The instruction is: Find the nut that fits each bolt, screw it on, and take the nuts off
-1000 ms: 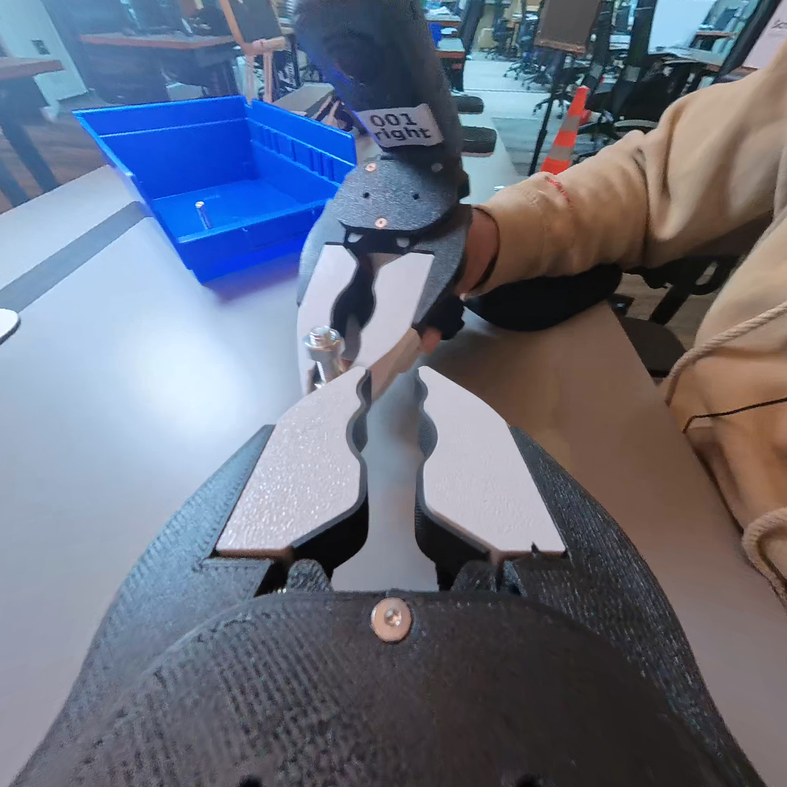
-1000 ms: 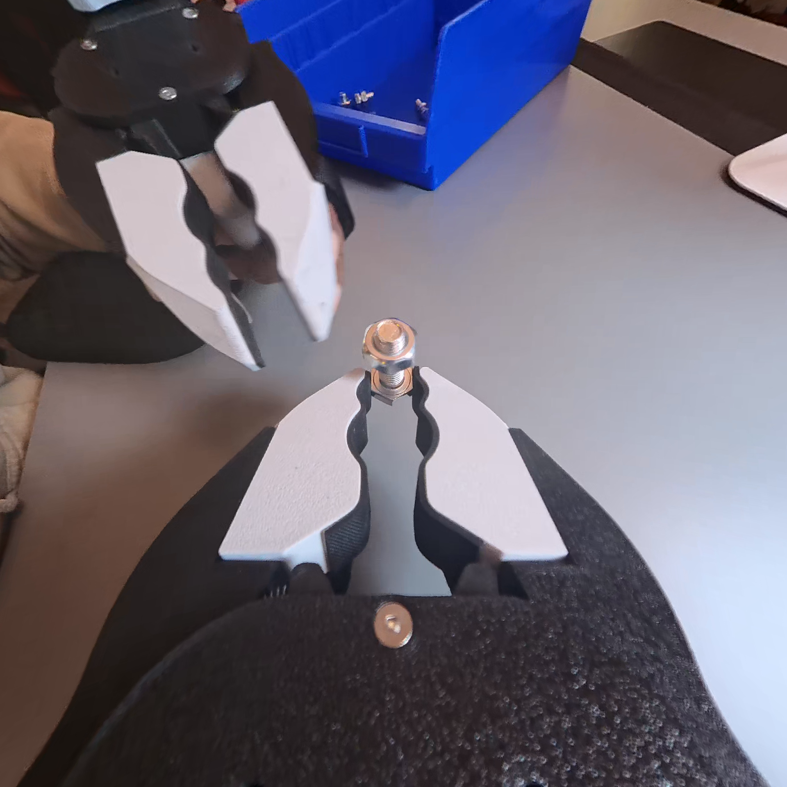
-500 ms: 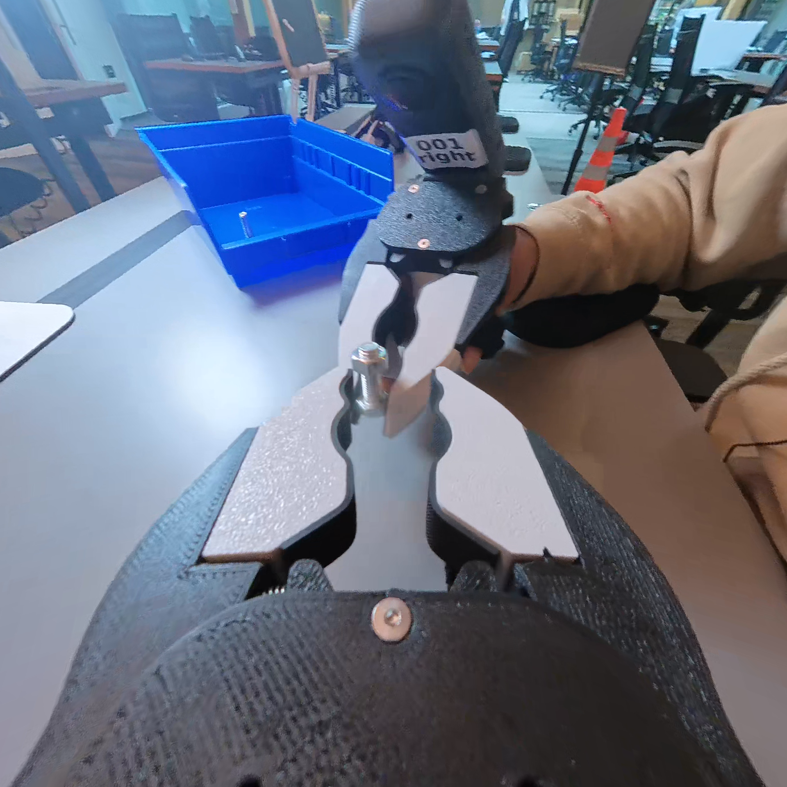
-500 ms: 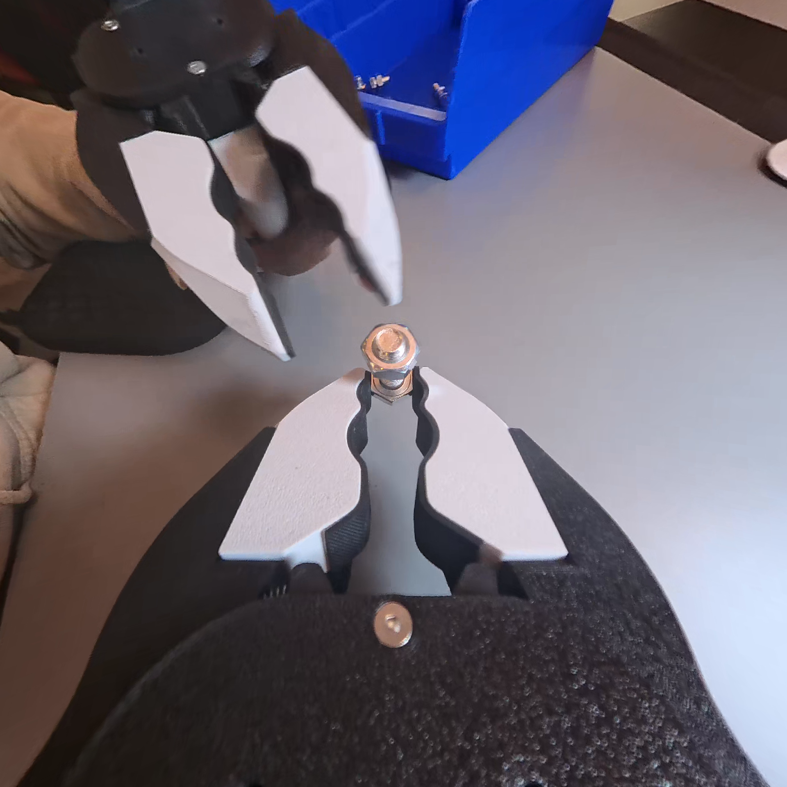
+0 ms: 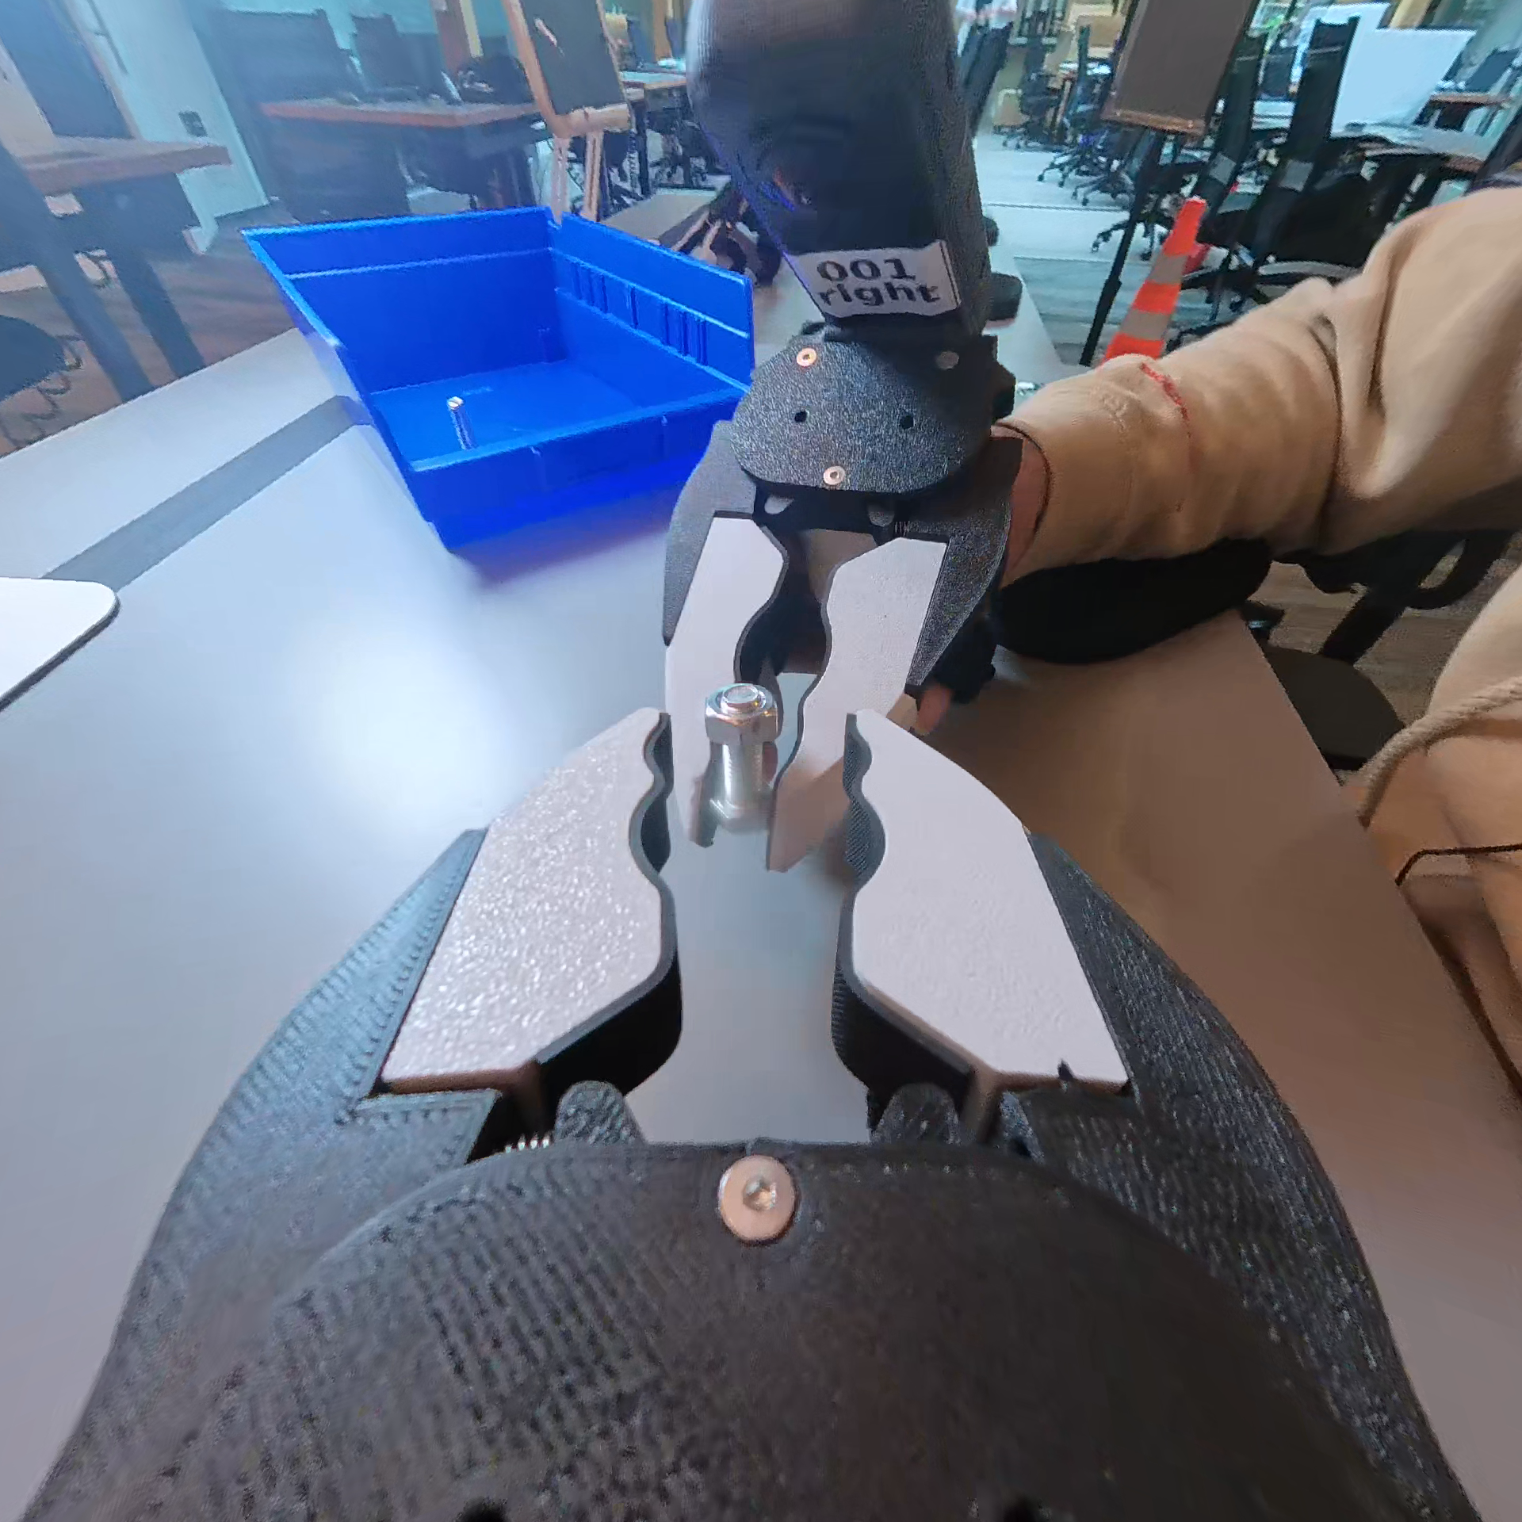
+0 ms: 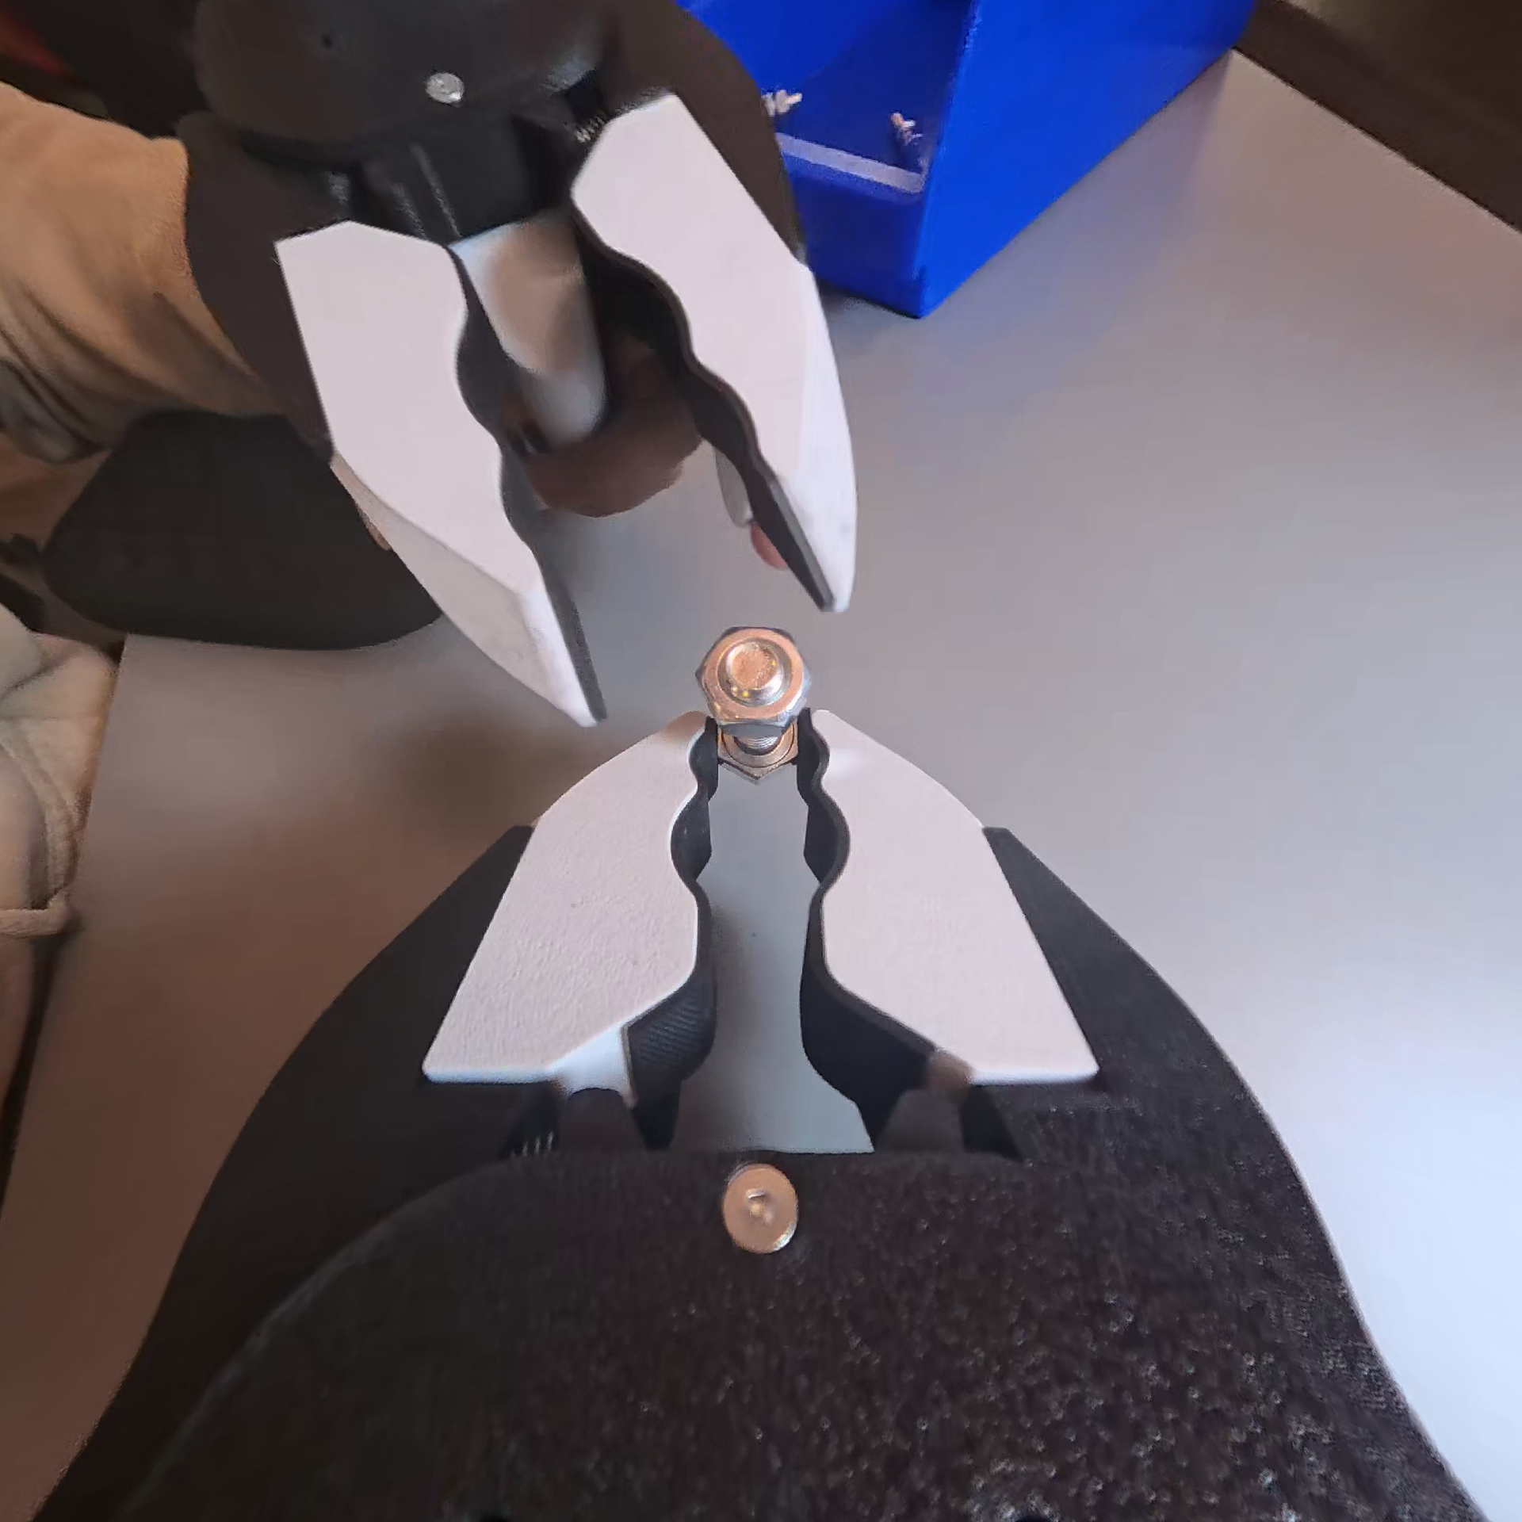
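One bolt (image 6: 751, 741) is standing head-down on the grey table (image 6: 1153, 576), and I am holding it low on its shank with the right gripper (image 6: 753, 737), whose jaws are pinching it just above the head. One nut (image 6: 753, 675) is sitting threaded at the bolt's top end, so for this pair I am judging the fitting done and the unscrewing still to come. More fasteners are lying in the blue bin (image 6: 1029, 165) at 1 o'clock in the right wrist view, so other pairs may be waiting.

The left gripper (image 5: 756, 725) is hovering with its jaws spread; in the left wrist view the nut is lying between its fingertips at 12 o'clock, touching neither. In the right wrist view those tips are flanking the nut at 10 and 1 o'clock.
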### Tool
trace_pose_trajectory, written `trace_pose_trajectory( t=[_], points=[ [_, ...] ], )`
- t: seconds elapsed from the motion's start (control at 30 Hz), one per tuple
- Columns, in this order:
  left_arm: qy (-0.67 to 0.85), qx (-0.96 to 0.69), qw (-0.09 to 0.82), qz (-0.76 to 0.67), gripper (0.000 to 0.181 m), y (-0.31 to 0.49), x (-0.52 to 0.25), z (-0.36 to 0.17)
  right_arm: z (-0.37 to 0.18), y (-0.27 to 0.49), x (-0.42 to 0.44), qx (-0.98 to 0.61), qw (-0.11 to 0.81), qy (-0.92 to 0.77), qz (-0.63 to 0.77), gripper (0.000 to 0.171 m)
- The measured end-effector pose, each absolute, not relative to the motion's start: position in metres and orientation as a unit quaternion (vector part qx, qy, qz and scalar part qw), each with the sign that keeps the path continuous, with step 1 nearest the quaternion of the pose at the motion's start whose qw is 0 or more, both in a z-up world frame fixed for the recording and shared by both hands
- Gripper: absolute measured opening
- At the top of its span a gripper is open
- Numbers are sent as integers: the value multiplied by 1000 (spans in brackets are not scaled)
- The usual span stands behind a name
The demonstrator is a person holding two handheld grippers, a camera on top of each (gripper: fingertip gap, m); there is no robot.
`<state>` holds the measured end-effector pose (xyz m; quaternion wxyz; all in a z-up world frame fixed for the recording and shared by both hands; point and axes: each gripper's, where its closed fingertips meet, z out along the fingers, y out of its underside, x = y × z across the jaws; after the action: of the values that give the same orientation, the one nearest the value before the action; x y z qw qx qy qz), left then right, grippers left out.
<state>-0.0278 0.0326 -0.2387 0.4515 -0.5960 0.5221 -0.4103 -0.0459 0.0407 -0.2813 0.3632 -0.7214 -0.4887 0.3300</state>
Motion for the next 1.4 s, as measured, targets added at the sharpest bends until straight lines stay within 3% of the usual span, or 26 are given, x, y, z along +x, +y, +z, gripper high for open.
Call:
trace_pose_trajectory(
  t=[0.1,0.13,0.17,0.4,0.5,0.53,0.63,0.77,0.83,0.9,0.93,0.97,1.2,1.4],
  points=[
    [541,-588,437,-413,35,24,-26,-242,-280,45,-43,-727,365,-479,331,18],
    [553,-578,427,-422,15,18,-28,-240,-280,51,-39,-735,368,-466,329,18],
    [551,-574,424,-433,13,15,-28,-238,-280,55,-34,-740,368,-455,330,18],
    [524,-598,452,-405,40,35,-28,-241,-281,38,-47,-721,359,-488,336,18],
    [545,-587,436,-410,29,24,-26,-243,-279,46,-43,-729,364,-469,340,18],
    [555,-580,428,-416,14,19,-27,-243,-278,52,-38,-735,368,-457,339,18],
    [543,-582,442,-413,18,24,-28,-240,-276,58,-32,-740,374,-450,333,18],
    [522,-595,455,-408,39,34,-28,-240,-279,43,-44,-727,361,-475,340,18],
    [531,-590,451,-408,41,30,-25,-242,-280,40,-46,-726,356,-480,342,18],
    [544,-581,444,-410,38,24,-24,-243,-282,45,-43,-732,356,-474,336,18],
    [556,-574,432,-418,16,18,-26,-242,-282,50,-39,-739,359,-464,332,18],
    [554,-573,426,-428,13,16,-27,-241,-282,53,-35,-744,360,-454,333,18],
    [525,-598,448,-408,31,33,-27,-243,-287,37,-46,-732,343,-491,325,18],
    [545,-591,430,-411,20,25,-24,-249,-289,26,-54,-718,339,-516,321,18]
  ],
)
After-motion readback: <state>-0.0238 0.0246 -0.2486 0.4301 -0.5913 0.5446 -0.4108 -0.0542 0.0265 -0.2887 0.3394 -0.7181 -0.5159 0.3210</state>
